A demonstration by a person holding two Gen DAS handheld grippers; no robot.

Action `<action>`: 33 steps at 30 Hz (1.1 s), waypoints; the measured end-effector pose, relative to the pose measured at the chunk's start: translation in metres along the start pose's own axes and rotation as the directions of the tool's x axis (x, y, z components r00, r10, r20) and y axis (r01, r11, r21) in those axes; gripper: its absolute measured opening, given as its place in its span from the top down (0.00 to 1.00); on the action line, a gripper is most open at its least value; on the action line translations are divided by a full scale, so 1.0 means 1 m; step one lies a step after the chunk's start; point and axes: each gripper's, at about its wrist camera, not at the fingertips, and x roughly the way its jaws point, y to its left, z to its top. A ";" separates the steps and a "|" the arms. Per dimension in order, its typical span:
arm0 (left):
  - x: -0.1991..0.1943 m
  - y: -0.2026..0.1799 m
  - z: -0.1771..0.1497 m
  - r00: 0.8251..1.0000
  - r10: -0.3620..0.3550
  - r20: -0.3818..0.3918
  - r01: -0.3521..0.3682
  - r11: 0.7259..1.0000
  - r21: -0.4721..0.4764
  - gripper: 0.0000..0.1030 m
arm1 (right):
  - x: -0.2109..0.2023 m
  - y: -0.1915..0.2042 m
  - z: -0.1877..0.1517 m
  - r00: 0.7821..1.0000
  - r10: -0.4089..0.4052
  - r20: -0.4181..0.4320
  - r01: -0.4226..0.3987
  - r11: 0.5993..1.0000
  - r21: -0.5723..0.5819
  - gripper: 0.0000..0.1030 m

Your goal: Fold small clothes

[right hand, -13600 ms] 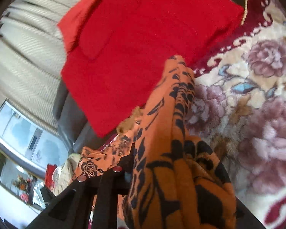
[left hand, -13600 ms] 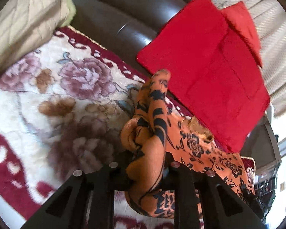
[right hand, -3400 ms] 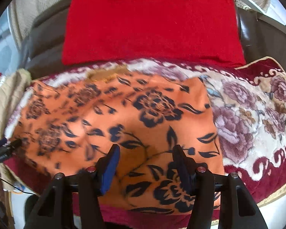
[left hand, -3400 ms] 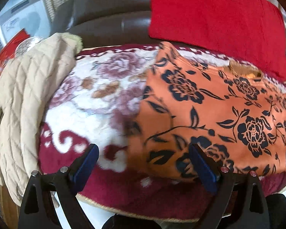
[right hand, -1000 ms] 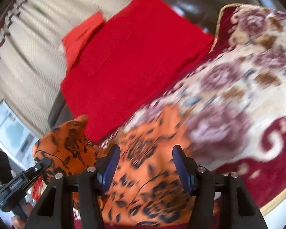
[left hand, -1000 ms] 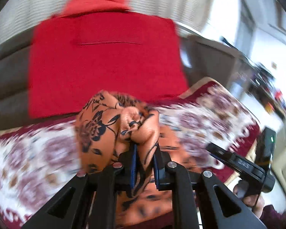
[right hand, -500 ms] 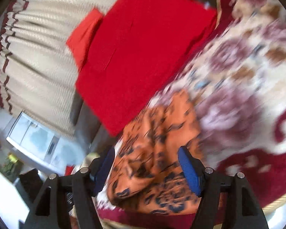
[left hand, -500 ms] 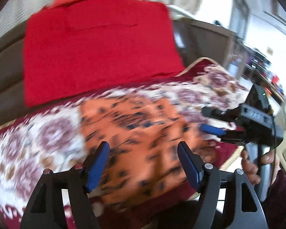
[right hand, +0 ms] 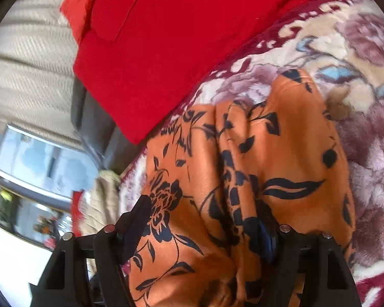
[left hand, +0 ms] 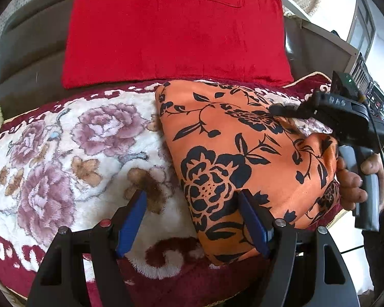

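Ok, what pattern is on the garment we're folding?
Orange garment with black flowers, leaves and vines; clearest in the left wrist view.

The left hand-held gripper (left hand: 193,220) hangs open over the orange cloth's (left hand: 243,158) near-left edge on a floral blanket (left hand: 76,153); the right hand-held gripper (left hand: 281,110) touches its far-right side.
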 end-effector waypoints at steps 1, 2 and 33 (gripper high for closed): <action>-0.001 0.001 0.000 1.000 0.010 0.001 -0.010 1.000 0.002 0.28 | 0.001 0.010 -0.003 1.000 -0.006 -0.007 0.006 0.999 -0.045 0.63; -0.003 0.001 0.001 1.000 0.013 0.000 -0.013 1.000 0.003 0.28 | -0.001 0.016 -0.008 1.000 -0.022 -0.006 0.022 0.997 -0.070 0.75; -0.008 -0.071 0.016 0.977 0.199 0.074 -0.210 0.957 0.202 0.21 | -0.103 0.051 -0.020 0.908 -0.248 0.338 0.329 0.922 -0.205 0.75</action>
